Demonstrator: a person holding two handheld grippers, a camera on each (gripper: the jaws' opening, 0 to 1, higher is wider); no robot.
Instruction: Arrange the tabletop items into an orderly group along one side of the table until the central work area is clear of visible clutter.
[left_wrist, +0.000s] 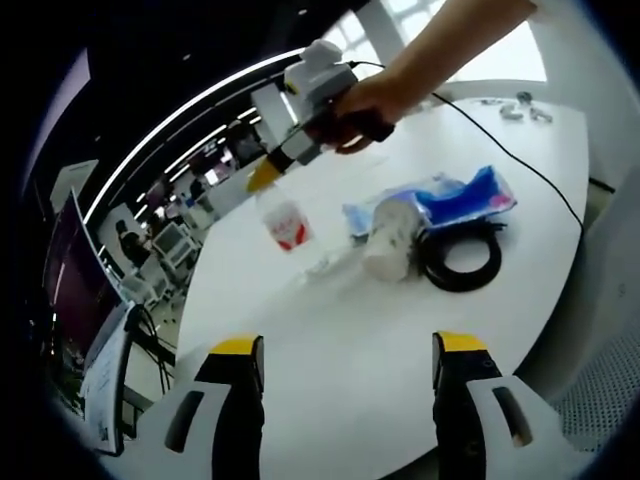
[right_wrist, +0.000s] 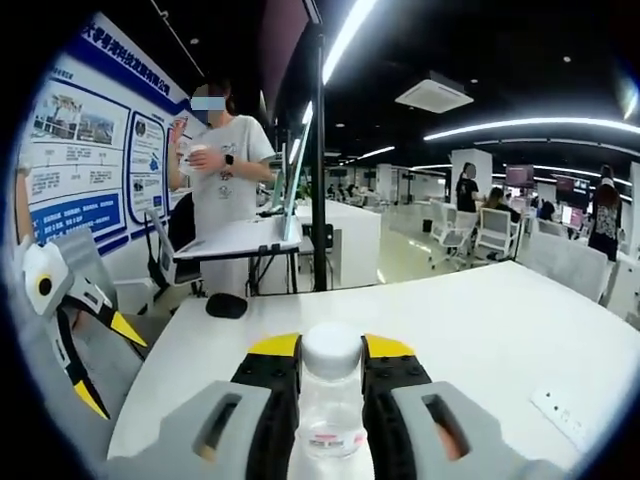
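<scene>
The right gripper (right_wrist: 331, 375) is clamped on a clear plastic bottle (right_wrist: 330, 405) with a white cap, its two jaws pressed against the bottle's sides just below the cap. In the left gripper view that same gripper (left_wrist: 268, 170), held in a person's hand (left_wrist: 365, 105), carries the bottle (left_wrist: 284, 222) lifted above the white table (left_wrist: 340, 340), tilted, its red-and-white label facing out.

The left gripper (left_wrist: 350, 375) hangs with its jaws spread wide and nothing between them, low over the table's near edge; the bottle is well beyond its tips.

Beyond the bottle on the table lie a white cup-like container (left_wrist: 392, 238) on its side, a blue plastic packet (left_wrist: 455, 195) touching it, and a black coiled ring (left_wrist: 462, 258) just beside both, possibly a cable. Small grey objects (left_wrist: 525, 108) at the table's far edge are too small to identify.
</scene>
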